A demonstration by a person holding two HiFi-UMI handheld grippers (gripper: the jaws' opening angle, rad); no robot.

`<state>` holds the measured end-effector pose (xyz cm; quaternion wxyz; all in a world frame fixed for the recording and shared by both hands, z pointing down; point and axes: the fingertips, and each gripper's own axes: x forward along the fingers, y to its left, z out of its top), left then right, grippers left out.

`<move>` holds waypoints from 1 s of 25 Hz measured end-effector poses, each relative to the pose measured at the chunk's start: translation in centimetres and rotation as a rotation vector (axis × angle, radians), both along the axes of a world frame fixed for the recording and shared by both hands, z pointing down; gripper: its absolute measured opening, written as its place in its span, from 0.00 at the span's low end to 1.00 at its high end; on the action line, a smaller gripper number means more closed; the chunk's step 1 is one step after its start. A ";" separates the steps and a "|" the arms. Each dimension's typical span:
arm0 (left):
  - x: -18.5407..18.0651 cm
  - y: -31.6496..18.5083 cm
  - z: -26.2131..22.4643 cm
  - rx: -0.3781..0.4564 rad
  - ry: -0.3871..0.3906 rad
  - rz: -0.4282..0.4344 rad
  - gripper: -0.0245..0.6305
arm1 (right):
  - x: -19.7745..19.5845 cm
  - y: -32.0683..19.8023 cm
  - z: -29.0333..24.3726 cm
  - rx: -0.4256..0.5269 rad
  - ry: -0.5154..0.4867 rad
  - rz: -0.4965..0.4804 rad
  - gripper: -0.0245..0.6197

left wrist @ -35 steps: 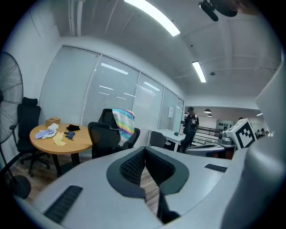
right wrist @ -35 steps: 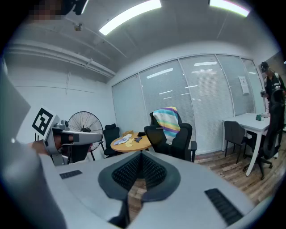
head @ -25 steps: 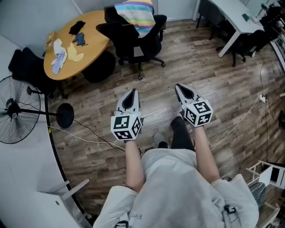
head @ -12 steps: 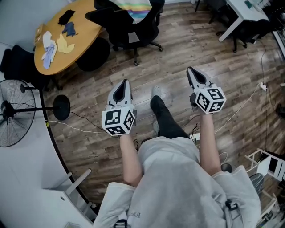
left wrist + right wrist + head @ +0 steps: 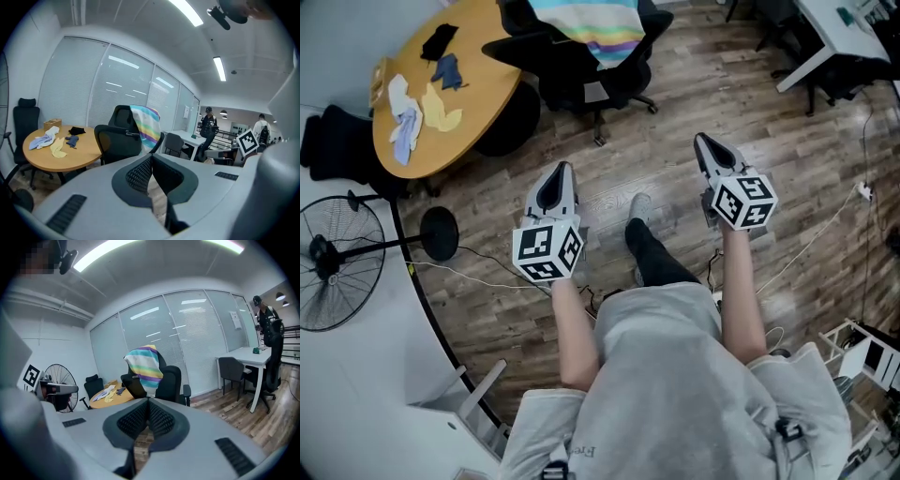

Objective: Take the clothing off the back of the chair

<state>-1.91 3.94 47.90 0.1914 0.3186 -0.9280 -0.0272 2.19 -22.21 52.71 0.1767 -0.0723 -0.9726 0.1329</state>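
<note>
Up at the top of the head view, the black chair [image 5: 581, 80] with the striped clothing [image 5: 598, 26] over its back has drawn nearer than a second ago. It is still well apart from the left gripper [image 5: 562, 171] and right gripper [image 5: 703, 141], so I judge this the approach. Plank floor [image 5: 703, 89], round table [image 5: 473, 98], standing fan [image 5: 333, 258].

Left gripper view: jaws clenched, empty, clothing ahead.

Right gripper view: jaws likewise closed on nothing; a glass partition [image 5: 187, 329] stands behind the chair.
</note>
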 end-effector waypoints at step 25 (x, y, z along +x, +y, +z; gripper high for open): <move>-18.5 -7.3 -2.7 -0.044 -0.032 0.105 0.08 | -18.0 -0.2 0.4 -0.030 0.022 -0.077 0.08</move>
